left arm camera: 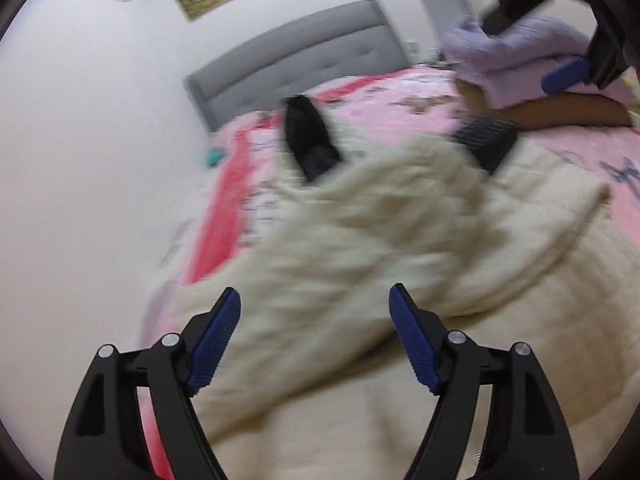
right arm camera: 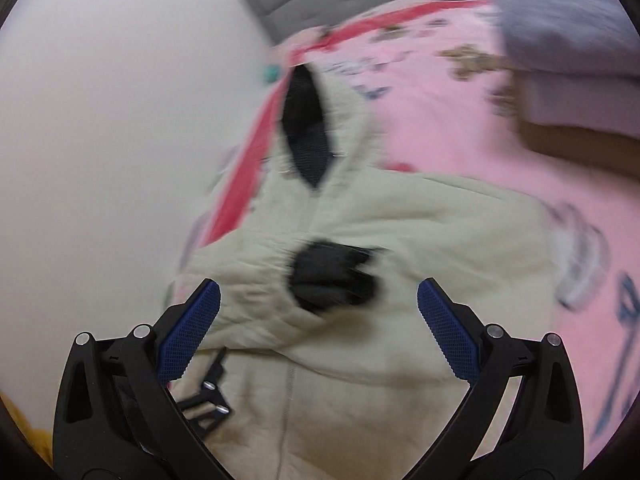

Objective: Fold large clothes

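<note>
Left wrist view: the left tool (left arm camera: pixel 315 312) is seen with its blue ribbed pads spread wide and nothing between them, hovering over a cream quilted jacket (left arm camera: pixel 360 248) that lies on the bed (left arm camera: pixel 420 92). The jacket is thick and puffy, bunched into soft ridges, with a dark collar lining (left arm camera: pixel 310 136) and a black ribbed cuff (left arm camera: pixel 486 142) showing. A sleeve appears to have been laid across the body, so the fold is judged to be partly made; the hem and final halving seem left to do. A lilac folded garment (left arm camera: pixel 516 60) is stacked at the far right.

Right wrist view: the right tool (right arm camera: pixel 319 300) is likewise held open and empty above the same jacket (right arm camera: pixel 400 240). The black cuff (right arm camera: pixel 332 276) lies on the jacket's chest, between the pads in the picture. A central seam, a black strap with a metal buckle (right arm camera: pixel 208 404), and the pink printed bedspread (right arm camera: pixel 440 120) are visible.
</note>
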{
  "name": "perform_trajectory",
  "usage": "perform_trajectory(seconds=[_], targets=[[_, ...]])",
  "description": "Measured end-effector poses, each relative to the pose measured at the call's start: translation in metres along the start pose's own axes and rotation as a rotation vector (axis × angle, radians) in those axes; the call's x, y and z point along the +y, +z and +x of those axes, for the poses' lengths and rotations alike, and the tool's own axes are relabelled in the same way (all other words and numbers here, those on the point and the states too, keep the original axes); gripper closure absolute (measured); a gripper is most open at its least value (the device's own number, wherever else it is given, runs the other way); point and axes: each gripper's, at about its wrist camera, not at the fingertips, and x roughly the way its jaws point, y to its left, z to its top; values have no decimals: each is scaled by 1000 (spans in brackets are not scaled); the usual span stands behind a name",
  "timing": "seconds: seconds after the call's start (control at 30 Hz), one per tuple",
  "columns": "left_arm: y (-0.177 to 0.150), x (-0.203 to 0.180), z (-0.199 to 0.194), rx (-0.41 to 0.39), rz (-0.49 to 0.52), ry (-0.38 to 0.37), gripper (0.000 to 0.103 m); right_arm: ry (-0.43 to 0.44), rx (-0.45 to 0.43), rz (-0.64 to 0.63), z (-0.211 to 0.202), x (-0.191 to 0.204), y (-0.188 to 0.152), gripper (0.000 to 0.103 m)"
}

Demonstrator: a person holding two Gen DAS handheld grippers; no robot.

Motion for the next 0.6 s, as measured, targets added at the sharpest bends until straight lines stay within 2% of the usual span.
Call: perform_trajectory(seconds=[0.03,0.07,0.1,0.2,0.27,0.33,0.37,0.4,0.47,0.5,0.57,0.6], targets=[[3,19,3,0,6,34,18,24,28,-18,14,5,7,13],[2,36,8,2,17,57,18,36,55,-30,27,9,11,14],[8,36,18,3,22,63,17,40,79,-32,43,12,17,14],[-1,68,45,33,58,38,17,17,138,-3,70,13,28,13],[-8,80,67,114,71,-46,17,18,201,14,88,12,34,13],[-20,85,81,184,62,-172,17,-14,269,6,103,14,36,13],[-26,81,85,206,56,-215,18,-24,297,-1,109,16,36,17],[-32,76,89,224,45,-249,20,-24,327,-12,114,20,34,32],[-40,64,100,255,12,-302,43,-46,362,-59,121,26,27,52],[-43,60,100,267,-8,-321,48,-81,384,-90,125,30,21,61],[-51,54,98,274,-79,-344,71,-83,387,-94,125,28,14,70],[-54,49,97,279,-102,-345,75,-83,370,-98,123,29,13,74]])
